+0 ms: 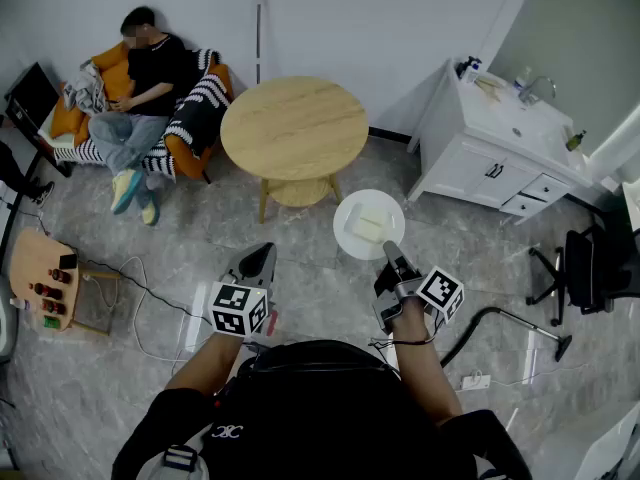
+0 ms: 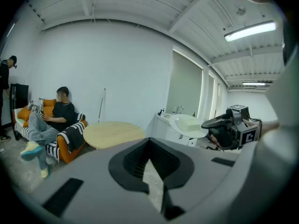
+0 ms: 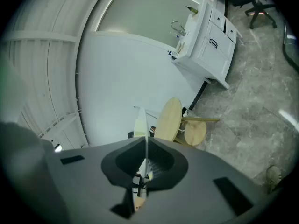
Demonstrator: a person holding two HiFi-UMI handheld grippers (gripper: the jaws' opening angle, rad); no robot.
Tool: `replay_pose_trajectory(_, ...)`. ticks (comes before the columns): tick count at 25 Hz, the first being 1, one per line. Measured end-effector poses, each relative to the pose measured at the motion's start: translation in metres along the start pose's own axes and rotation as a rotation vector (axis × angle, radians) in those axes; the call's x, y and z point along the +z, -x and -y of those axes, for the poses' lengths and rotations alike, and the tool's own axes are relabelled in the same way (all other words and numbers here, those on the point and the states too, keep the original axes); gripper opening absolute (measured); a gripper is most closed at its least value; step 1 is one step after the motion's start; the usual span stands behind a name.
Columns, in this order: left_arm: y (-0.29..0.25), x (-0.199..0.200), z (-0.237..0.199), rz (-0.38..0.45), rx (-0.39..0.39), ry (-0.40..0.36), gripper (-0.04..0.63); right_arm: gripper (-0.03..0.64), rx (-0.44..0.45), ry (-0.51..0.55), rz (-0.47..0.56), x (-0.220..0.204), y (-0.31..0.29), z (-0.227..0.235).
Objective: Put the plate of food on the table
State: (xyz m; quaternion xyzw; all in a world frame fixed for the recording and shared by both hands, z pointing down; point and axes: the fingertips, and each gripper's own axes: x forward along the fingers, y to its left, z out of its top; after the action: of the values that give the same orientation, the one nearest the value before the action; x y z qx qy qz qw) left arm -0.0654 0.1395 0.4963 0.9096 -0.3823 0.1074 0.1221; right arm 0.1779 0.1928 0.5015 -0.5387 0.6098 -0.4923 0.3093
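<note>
A white plate (image 1: 368, 224) with a pale yellow block of food on it hangs over the floor, short of the round wooden table (image 1: 295, 128). My right gripper (image 1: 388, 251) is shut on the plate's near rim. In the right gripper view the plate (image 3: 141, 125) shows edge-on between the jaws, with the table (image 3: 168, 120) beyond. My left gripper (image 1: 258, 263) is shut and holds nothing, to the left of the plate. The left gripper view shows the plate (image 2: 189, 125), the right gripper (image 2: 224, 125) and the table (image 2: 114, 132) ahead.
A person (image 1: 140, 78) sits on an orange sofa left of the table. A white sink cabinet (image 1: 500, 138) stands at the right, an office chair (image 1: 585, 268) further right. A small wooden stand (image 1: 40, 278) and cables lie at the left. Another person (image 2: 5, 87) stands at the far left.
</note>
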Motion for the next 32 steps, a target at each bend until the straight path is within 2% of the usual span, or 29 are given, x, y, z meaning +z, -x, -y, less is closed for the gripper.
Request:
replay_pose_trajectory(4, 0.002, -0.003, 0.002, -0.002, 0.008, 0.001, 0.007, 0.020, -0.012, -0.010, -0.017, -0.003, -0.007, 0.006)
replay_pose_trajectory(10, 0.005, -0.001, -0.003, 0.000, 0.015, 0.002, 0.007, 0.020, 0.038, -0.049, -0.031, -0.015, -0.021, -0.004)
replay_pose_trajectory(19, 0.013, -0.008, -0.017, -0.013, 0.022, 0.012, 0.006, 0.020, 0.033, -0.101, -0.043, -0.031, -0.028, -0.001)
replay_pose_trajectory(27, 0.021, -0.010, -0.035, -0.018, 0.021, 0.021, 0.008, 0.020, 0.036, -0.070, -0.041, -0.044, -0.034, -0.011)
replay_pose_trajectory(32, 0.035, -0.013, -0.053, -0.016, 0.019, 0.018, 0.006, 0.020, 0.003, -0.058, -0.026, -0.060, -0.036, -0.011)
